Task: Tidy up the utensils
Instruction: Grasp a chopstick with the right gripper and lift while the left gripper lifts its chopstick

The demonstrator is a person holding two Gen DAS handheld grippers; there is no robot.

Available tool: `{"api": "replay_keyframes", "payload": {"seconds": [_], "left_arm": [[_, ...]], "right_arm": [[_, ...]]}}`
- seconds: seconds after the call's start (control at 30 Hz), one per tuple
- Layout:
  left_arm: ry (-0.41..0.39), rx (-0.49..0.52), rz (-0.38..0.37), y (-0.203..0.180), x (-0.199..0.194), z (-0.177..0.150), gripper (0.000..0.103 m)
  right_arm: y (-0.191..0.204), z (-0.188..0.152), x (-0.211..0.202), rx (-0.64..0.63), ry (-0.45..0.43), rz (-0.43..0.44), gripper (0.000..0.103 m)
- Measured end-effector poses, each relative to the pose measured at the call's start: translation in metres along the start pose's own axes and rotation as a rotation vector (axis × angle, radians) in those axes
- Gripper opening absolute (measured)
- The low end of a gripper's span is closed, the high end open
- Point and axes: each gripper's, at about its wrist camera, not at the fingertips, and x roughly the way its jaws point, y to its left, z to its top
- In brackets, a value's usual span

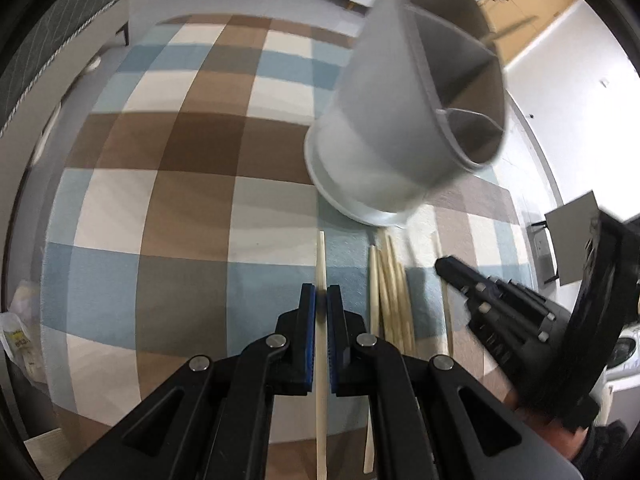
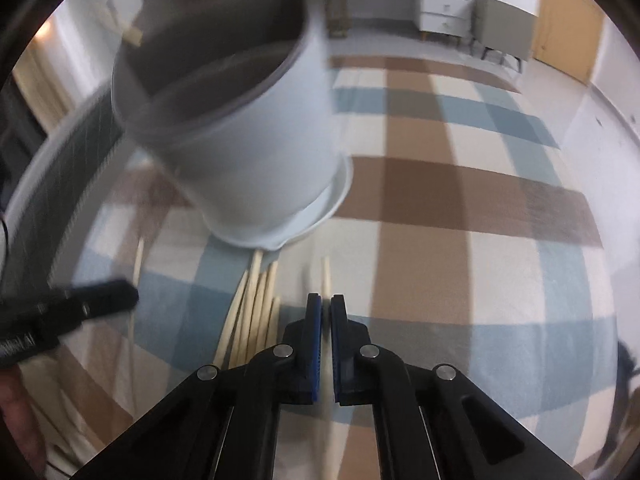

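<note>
Checked rug point(image 1: 192, 152) on pale floor; both grippers' jaws pinch single chopsticks point(image 1: 321, 256).

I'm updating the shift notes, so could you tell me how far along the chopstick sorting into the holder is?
Done: at least one stick already stands in the divided white holder.
In hand: the left gripper is shut on one chopstick, and the right gripper is shut on another.
Left: a loose bundle of chopsticks lies on the checked cloth in front of the holder.
</note>
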Motion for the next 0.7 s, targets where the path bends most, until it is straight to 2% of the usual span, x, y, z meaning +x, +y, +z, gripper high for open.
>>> {"api": "replay_keyframes", "payload": {"seconds": [0.13, 0.37, 0.47, 0.7], "left_arm": [[-0.025, 0.043, -0.006, -0.010, -0.014, -0.010, 0.001], [-0.047, 0.036, 0.020, -0.012, -0.025, -0.020, 0.001], [-0.066, 0.056, 0.040, -0.018, -0.031, -0.022, 0.000], [-0.025, 0.062, 0.032, -0.026, -0.036, -0.022, 0.000]], "right_arm": [[-0.012, 0.000, -0.031, 0.089, -0.092, 0.070, 0.003], [-0.029, -0.013, -0.075, 0.227, -0.219, 0.220, 0.004], [-0.032, -0.018, -0.087, 0.245, -0.259, 0.233, 0.004], [-0.024, -0.022, -0.112, 0.227, -0.350, 0.235, 0.004]]}}
